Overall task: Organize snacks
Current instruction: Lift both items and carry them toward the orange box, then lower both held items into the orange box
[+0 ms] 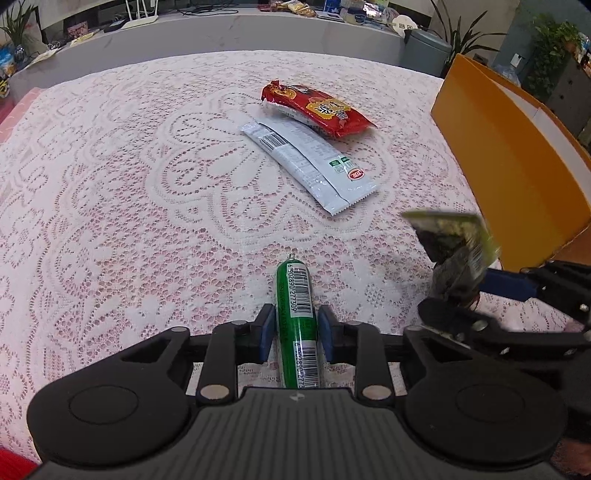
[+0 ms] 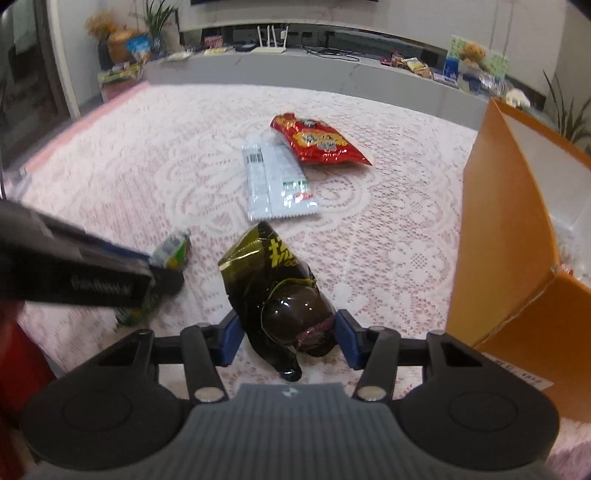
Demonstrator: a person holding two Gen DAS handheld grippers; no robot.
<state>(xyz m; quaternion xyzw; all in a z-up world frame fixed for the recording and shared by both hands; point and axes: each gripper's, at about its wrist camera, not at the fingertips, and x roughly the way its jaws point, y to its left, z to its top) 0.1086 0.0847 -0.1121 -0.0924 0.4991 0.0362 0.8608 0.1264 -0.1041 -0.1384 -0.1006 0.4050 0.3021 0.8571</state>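
Note:
My left gripper [image 1: 295, 326] is shut on a green sausage stick [image 1: 297, 295] that points away from me just above the lace tablecloth [image 1: 129, 192]. To its right, my right gripper [image 1: 465, 291] holds a dark, crumpled snack packet [image 1: 454, 243] off the cloth. In the right wrist view that packet [image 2: 280, 295] fills the gap of the right gripper [image 2: 290, 339], with both blue pads pressed on its sides. The left gripper [image 2: 162, 273] shows blurred at the left with the green stick [image 2: 175, 249]. An open orange box [image 2: 509, 221] stands at the right.
A red snack bag [image 1: 317, 107] and a white packet [image 1: 310, 162] lie side by side mid-table, also seen as red bag [image 2: 317, 142] and white packet [image 2: 273, 177]. The orange box [image 1: 498, 155] walls off the right. A grey counter [image 1: 258, 33] with clutter and plants runs behind.

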